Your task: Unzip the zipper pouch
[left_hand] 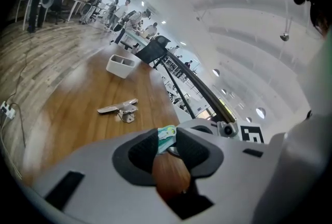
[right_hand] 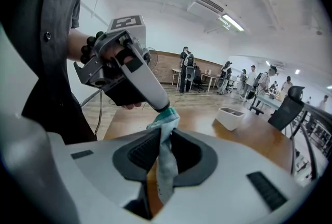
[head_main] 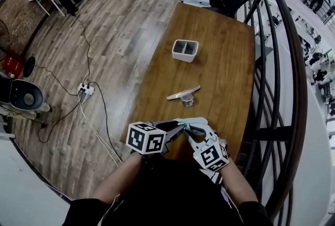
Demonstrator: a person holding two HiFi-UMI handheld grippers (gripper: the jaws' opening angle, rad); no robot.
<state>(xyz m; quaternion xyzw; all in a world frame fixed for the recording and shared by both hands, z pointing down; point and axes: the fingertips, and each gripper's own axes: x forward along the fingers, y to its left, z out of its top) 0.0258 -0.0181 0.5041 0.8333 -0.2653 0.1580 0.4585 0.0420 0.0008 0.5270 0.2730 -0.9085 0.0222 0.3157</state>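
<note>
Both clamped on the zipper pouch [right_hand: 167, 122].
The left hand-held gripper [left_hand: 167, 141] pinches its end, just ahead of the right hand-held gripper [right_hand: 163, 155].

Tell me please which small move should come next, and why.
Probably draw the left tool slowly away from the right tool. Both are closed on the zipper pouch, bunched between them; which part the left one holds I cannot tell.
</note>
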